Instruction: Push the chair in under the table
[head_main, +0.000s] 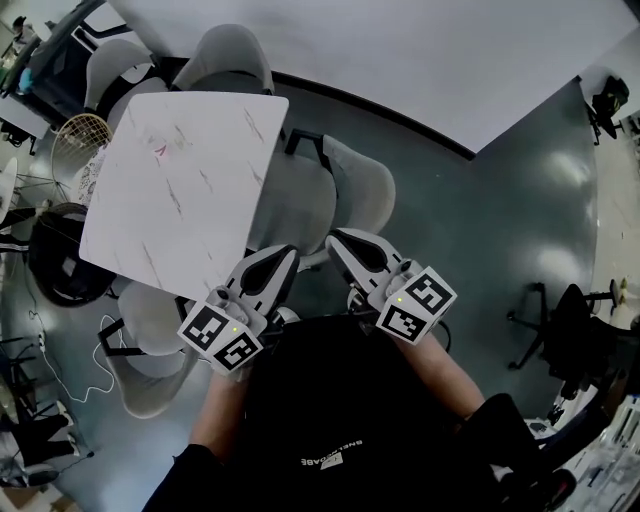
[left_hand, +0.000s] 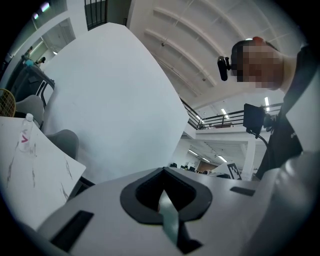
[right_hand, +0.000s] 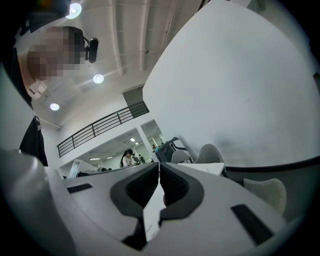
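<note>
Left tongs and right tongs are both pressed together on nothing, just short of the grey chair, whose seat already sits partly beneath the white worktop ahead, so the push looks largely done, with perhaps 1 final nudge left.

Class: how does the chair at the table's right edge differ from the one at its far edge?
The right chair shows its seat and a black armrest; the far chair shows mostly its back. The right chair stands nearer in the head view, the far chair beyond the table. Both are grey.
</note>
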